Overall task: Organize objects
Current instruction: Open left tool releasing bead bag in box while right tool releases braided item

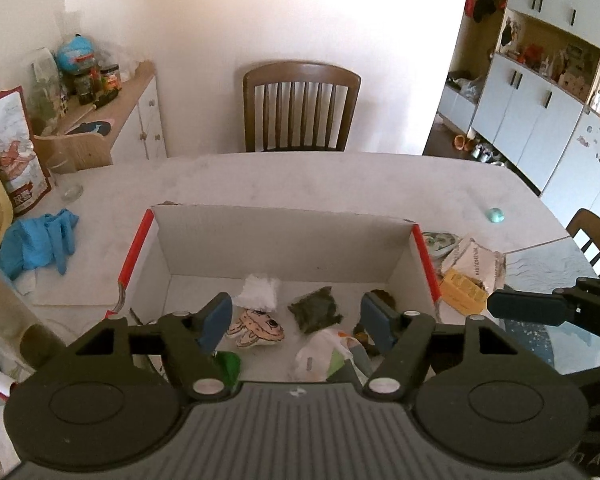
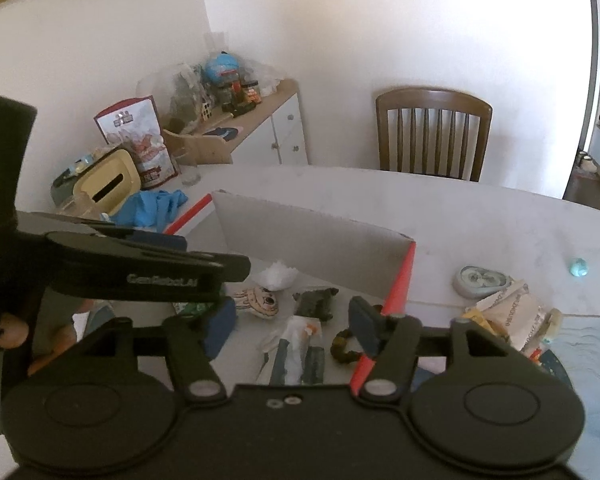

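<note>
Left wrist view
- Left gripper (image 1: pixel 296 316): held above the box with its jaws spread apart; nothing is pinched between the blue pads.
- Cardboard box (image 1: pixel 284 236): set on the table, white inside with red-edged side flaps, open at the top.
- Box contents: a white crumpled tissue (image 1: pixel 259 290), a cartoon-face piece (image 1: pixel 257 327), a dark green packet (image 1: pixel 315 309) and a clear wrapper (image 1: pixel 320 354) are seen lying on the box floor.
- Table (image 1: pixel 300 180): a pale marbled top; blue gloves (image 1: pixel 38 242) are left of the box, a yellow packet (image 1: pixel 462 292) and crumpled paper just right of it.
- Room: a wooden chair (image 1: pixel 301 106) is pushed to the far edge, a cluttered sideboard (image 1: pixel 128 108) stands at left, grey-blue cupboards (image 1: pixel 540 108) at right.

Right wrist view
- Right gripper (image 2: pixel 292 326): jaws parted, nothing gripped; it is held over the box's near right corner.
- Box: seen at an angle, the same items lying inside.
- Table: a small teal ball (image 2: pixel 579 268) lies well apart at the right.
- Left tool: its black body crosses the left side, with fingers of a person seen beneath it.
</note>
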### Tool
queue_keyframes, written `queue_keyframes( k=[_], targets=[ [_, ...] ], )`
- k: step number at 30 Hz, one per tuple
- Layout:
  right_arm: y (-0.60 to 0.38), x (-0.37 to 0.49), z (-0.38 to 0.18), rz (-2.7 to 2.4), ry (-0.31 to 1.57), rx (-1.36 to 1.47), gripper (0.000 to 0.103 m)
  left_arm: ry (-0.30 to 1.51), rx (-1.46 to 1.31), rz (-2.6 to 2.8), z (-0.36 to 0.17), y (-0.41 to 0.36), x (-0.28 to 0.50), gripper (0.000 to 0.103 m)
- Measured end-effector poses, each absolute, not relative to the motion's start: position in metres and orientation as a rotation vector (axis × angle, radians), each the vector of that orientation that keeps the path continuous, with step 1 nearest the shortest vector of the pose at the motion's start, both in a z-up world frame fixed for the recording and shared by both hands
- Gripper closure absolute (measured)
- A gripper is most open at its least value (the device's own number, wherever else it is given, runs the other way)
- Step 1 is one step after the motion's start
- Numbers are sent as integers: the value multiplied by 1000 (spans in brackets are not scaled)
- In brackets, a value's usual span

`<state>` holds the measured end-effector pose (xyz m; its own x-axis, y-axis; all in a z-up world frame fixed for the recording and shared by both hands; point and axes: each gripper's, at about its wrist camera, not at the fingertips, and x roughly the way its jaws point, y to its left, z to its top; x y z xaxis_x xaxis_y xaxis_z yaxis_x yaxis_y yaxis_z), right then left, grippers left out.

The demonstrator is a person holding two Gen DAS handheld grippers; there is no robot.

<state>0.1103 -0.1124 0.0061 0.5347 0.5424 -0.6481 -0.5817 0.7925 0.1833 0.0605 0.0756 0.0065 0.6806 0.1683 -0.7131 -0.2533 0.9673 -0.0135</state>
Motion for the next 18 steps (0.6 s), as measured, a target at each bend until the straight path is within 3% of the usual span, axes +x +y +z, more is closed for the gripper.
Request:
queue_keyframes(
  k=[18],
  targets=[
    [-177,88,20,717,689,39,11,734,-115,272,17,32,35,22]
  ],
)
